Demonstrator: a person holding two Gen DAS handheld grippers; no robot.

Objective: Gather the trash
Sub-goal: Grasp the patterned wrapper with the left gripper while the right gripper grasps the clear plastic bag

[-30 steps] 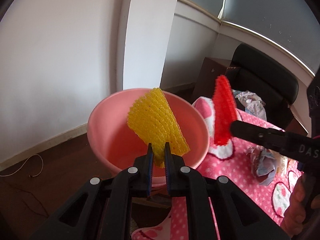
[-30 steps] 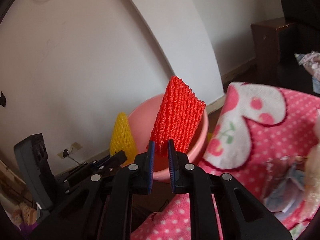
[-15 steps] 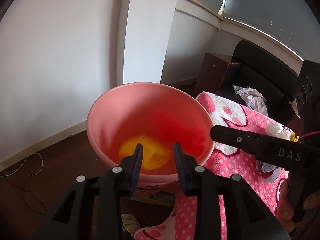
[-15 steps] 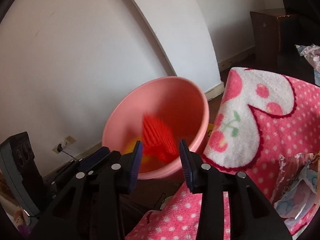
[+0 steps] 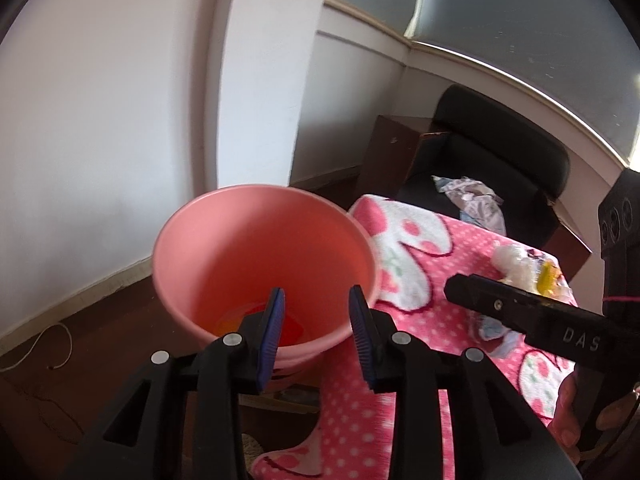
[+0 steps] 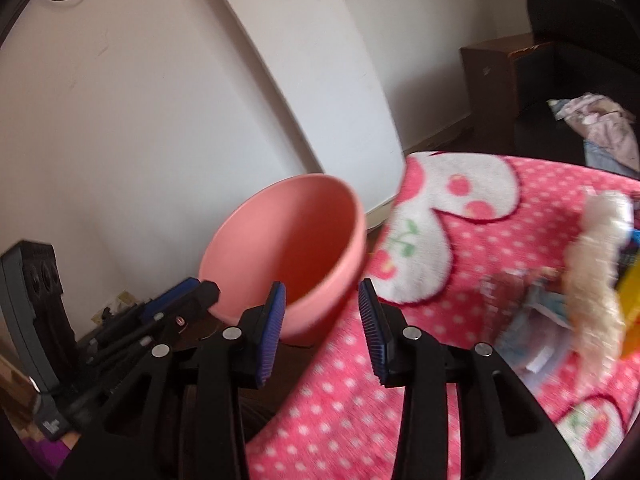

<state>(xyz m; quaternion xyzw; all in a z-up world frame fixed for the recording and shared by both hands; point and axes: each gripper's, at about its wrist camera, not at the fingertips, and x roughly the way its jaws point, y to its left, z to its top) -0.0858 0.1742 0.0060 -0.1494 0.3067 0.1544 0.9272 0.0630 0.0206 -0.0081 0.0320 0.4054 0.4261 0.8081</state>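
Beside the pink dotted cloth stands one pink basin, holding what look like two foam nets, one yellow, one red, partly hidden. Both the left gripper and the right gripper have their fingers spread apart, gripping nothing.

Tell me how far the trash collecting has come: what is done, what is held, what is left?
Done: a yellow and a red piece lie at the bottom of the pink bin. In hand: nothing; the left gripper and right gripper are both open and empty. Left: wrappers and a white fluffy piece are on the pink cloth, so more trips seem needed.
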